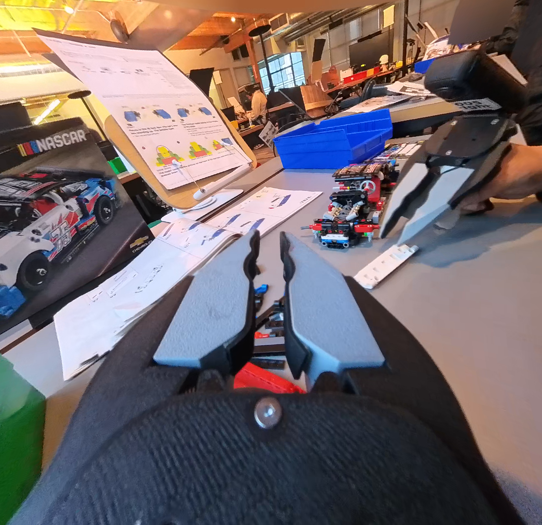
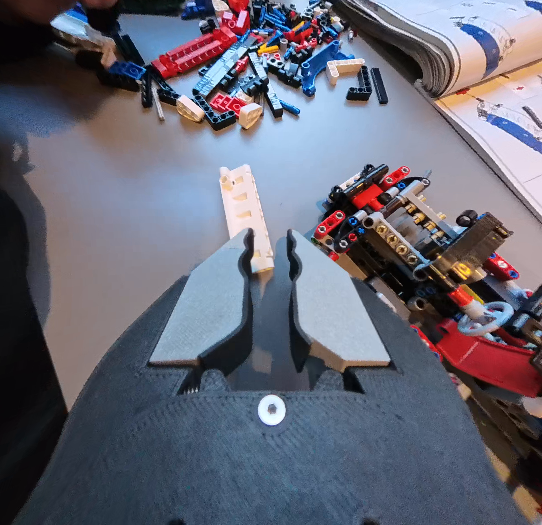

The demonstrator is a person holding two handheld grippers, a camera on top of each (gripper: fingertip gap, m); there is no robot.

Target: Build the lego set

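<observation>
A long white panel piece [image 2: 240, 200] lies flat on the grey table [image 2: 146, 217]. My right gripper [image 2: 269, 233] is open and held low over the panel's near end, which shows between its fingers. The part-built car chassis [image 2: 396, 246], black, red and grey, stands just right of it. The left wrist view shows the same right gripper [image 1: 394, 239], panel [image 1: 384, 261] and chassis [image 1: 349, 208]. My left gripper [image 1: 269, 236] is slightly open and empty above a pile of loose pieces [image 2: 249, 56], partly hidden under its fingers.
The open instruction book [image 1: 205, 246] lies left of the chassis and also shows in the right wrist view [image 2: 469, 41]. The set's box [image 1: 58, 217] and a stand holding a printed sheet [image 1: 164, 114] are at the left. Blue bins [image 1: 337, 141] stand behind the chassis. About 20 cm separates my left fingertips from my right.
</observation>
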